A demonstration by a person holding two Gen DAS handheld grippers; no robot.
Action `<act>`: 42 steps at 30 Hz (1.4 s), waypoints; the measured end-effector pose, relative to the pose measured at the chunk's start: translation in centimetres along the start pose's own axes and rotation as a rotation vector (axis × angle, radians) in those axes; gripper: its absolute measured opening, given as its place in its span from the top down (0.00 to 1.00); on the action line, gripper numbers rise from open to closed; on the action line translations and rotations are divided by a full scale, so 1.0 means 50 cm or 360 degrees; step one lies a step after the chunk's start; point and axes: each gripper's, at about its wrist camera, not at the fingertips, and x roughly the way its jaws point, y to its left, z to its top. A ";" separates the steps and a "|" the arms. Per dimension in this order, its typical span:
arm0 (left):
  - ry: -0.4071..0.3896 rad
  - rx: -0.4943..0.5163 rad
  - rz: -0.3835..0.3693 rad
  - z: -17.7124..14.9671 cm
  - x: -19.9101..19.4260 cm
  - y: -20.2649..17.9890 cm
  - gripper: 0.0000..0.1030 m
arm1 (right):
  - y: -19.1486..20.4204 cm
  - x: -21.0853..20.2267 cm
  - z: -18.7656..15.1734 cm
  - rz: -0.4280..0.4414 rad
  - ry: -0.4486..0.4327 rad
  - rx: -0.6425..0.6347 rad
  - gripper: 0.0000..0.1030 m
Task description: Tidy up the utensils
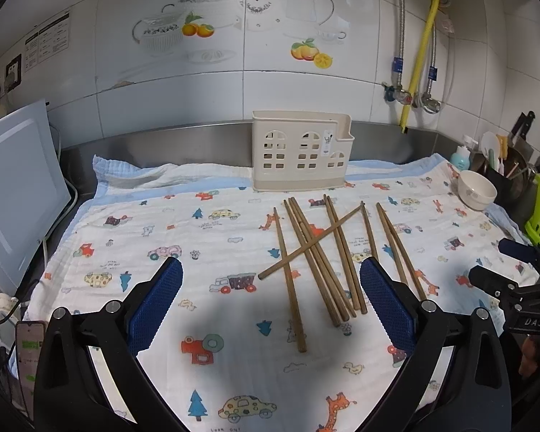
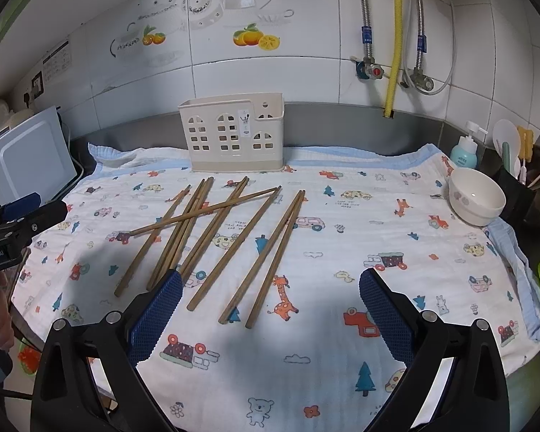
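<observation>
The left gripper (image 1: 271,277) hangs above the printed cloth (image 1: 205,244) with its jaws spread wide and nothing between them, the loose wooden chopsticks (image 1: 316,252) fanned out at its 12 to 1 o'clock. The cream utensil holder (image 2: 234,133) stands upright at 12 o'clock behind them. The right gripper (image 2: 271,280) is likewise spread and empty, chopsticks at its 10 to 12 o'clock, a white bowl (image 2: 477,198) at 2 o'clock.
</observation>
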 end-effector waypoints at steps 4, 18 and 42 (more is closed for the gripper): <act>0.0005 0.0004 -0.0005 0.001 0.004 0.000 0.08 | 0.001 0.006 -0.002 -0.0001 0.0008 0.0005 0.09; 0.0026 0.0072 -0.0008 0.000 0.032 0.008 0.13 | -0.001 0.033 -0.013 0.0004 0.0077 0.0029 0.18; 0.0259 0.0240 -0.0245 -0.035 0.165 0.040 0.63 | 0.020 0.156 -0.073 0.0042 0.0342 0.0179 0.77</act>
